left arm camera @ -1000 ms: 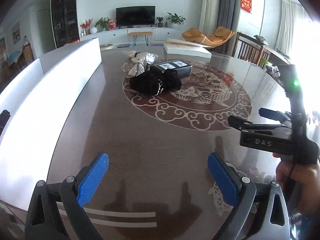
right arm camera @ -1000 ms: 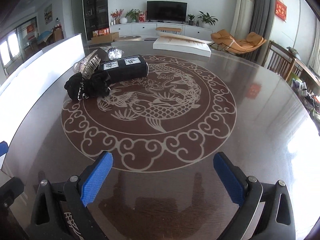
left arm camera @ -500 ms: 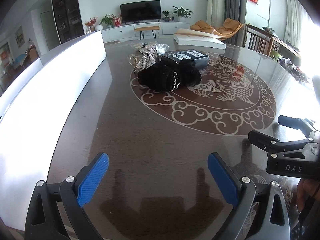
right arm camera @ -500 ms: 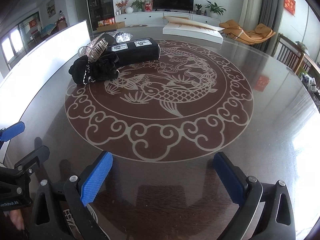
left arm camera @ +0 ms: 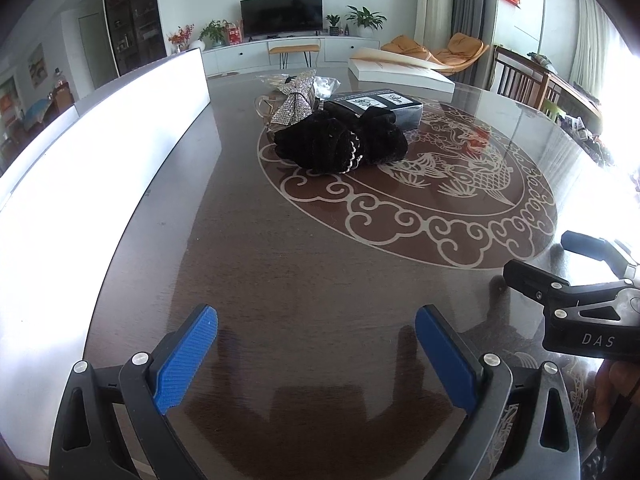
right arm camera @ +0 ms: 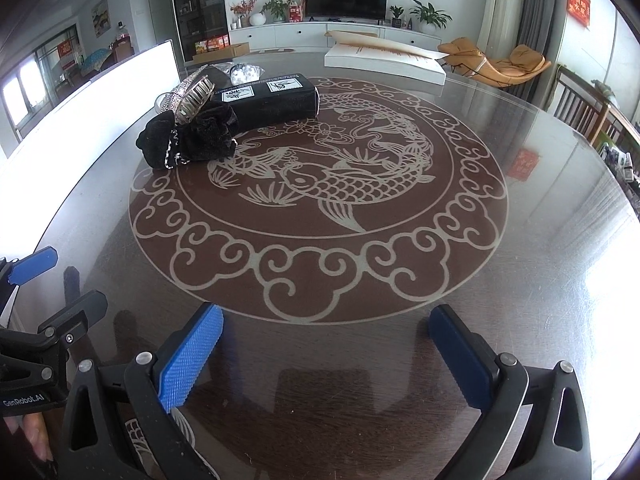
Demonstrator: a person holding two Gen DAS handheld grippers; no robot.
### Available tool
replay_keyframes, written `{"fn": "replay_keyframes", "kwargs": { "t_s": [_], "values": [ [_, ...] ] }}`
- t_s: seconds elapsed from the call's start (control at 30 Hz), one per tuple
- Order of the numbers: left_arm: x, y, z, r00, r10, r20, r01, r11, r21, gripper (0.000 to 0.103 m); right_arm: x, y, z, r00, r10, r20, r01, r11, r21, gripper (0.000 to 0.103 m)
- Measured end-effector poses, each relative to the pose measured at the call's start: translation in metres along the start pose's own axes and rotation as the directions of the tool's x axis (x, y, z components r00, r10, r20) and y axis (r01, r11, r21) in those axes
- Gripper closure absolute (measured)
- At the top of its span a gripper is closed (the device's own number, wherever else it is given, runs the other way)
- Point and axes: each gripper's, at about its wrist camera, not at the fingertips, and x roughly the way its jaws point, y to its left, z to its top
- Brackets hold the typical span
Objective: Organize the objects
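Note:
A small pile lies on the round dark table (left arm camera: 304, 280): a black fuzzy pouch (left arm camera: 340, 146) with a pearl trim, a silver rhinestone bow (left arm camera: 296, 100), a black rectangular box (left arm camera: 384, 106) with two white labels, and a clear plastic bag (left arm camera: 326, 86) behind. The right wrist view shows the same pouch (right arm camera: 190, 142), bow (right arm camera: 188, 94) and box (right arm camera: 266, 100) at the far left. My left gripper (left arm camera: 316, 354) is open and empty, well short of the pile. My right gripper (right arm camera: 326, 354) is open and empty over the table's near part.
A long white panel (left arm camera: 100, 184) runs along the table's left side. A flat white box (left arm camera: 400, 74) lies at the far edge. Wooden chairs (right arm camera: 580, 108) stand at the right. The table (right arm camera: 560, 216) has a fish inlay in its centre.
Both grippers have moved forward toward the pile, which now looks larger and nearer. The right gripper has dropped lower in the left wrist view. Both stay open.

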Motion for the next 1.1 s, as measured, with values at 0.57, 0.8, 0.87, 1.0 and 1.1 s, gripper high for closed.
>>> {"fn": "replay_keyframes", "kwargs": {
  "t_s": [0.57,0.8,0.87,1.0,1.1],
  "values": [
    [0.0032,-0.0025,-0.0015,1.0,0.007,-0.024,-0.006,1.0,0.01,0.002,0.0,0.0,0.0002,1.0,0.0,0.0,0.0,1.0,0.0,0.0],
    [0.0027,-0.0028,-0.0019,1.0,0.006,-0.025,-0.006,1.0,0.009,0.002,-0.0002,0.0,0.0001,1.0,0.0,0.0,0.0,1.0,0.0,0.0],
    [0.0027,-0.0029,-0.0019,1.0,0.006,-0.025,-0.005,1.0,0.009,0.002,-0.0001,-0.0001,0.0003,1.0,0.0,0.0,0.0,1.0,0.0,0.0],
    [0.0027,-0.0026,-0.0018,1.0,0.005,-0.025,-0.005,1.0,0.008,0.002,-0.0003,0.0,0.0001,1.0,0.0,0.0,0.0,1.0,0.0,0.0],
    [0.0026,-0.0028,-0.0019,1.0,0.005,-0.025,-0.004,1.0,0.008,0.002,-0.0005,0.0,-0.0001,1.0,0.0,-0.001,0.0,1.0,0.0,0.0]
  ]
}}
